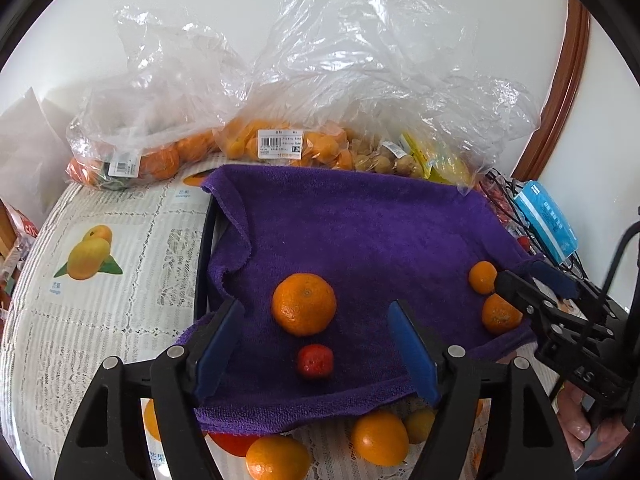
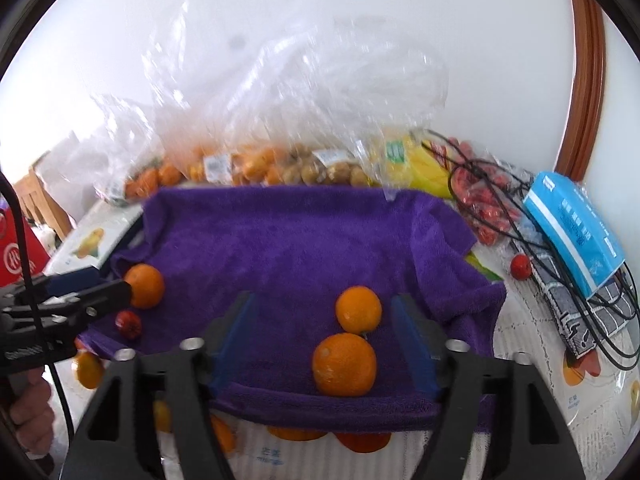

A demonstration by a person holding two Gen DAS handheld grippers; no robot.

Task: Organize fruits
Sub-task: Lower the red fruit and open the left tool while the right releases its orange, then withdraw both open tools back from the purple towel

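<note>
Taking the purple towel (image 1: 360,240) as the landmark, several loose oranges (image 1: 379,438) are lying on the patterned tablecloth (image 1: 100,320) just off its near edge, partly tucked under the hem.

The left gripper (image 1: 316,344) is hovering over the towel's near half with its blue pads standing wide apart and pressing on nothing. Between them, on the towel, a large orange (image 1: 304,304) is sitting just beyond a small red fruit (image 1: 315,361); neither is touching a pad.

The right gripper (image 2: 324,340) is hanging over the towel's near right part, its jaws likewise spread wide and gripping nothing. Two oranges are resting on the towel between its fingers, the nearer orange (image 2: 344,364) touching the smaller orange (image 2: 358,308) behind it, both clear of the pads. A person's hand (image 1: 580,424) is showing at the handle of that gripper.

Farther in, the middle and far half of the towel are lying bare. A black tray rim (image 1: 202,264) is showing along the towel's left edge.

Off the towel's right side, a small red fruit (image 2: 521,267) is sitting on the tablecloth near a blue box (image 2: 576,236) and tangled black cables (image 2: 500,200).

Beyond the towel's far edge, clear plastic bags (image 1: 320,80) of oranges, small brown fruit and something yellow are leaning against the white wall (image 1: 240,0).
</note>
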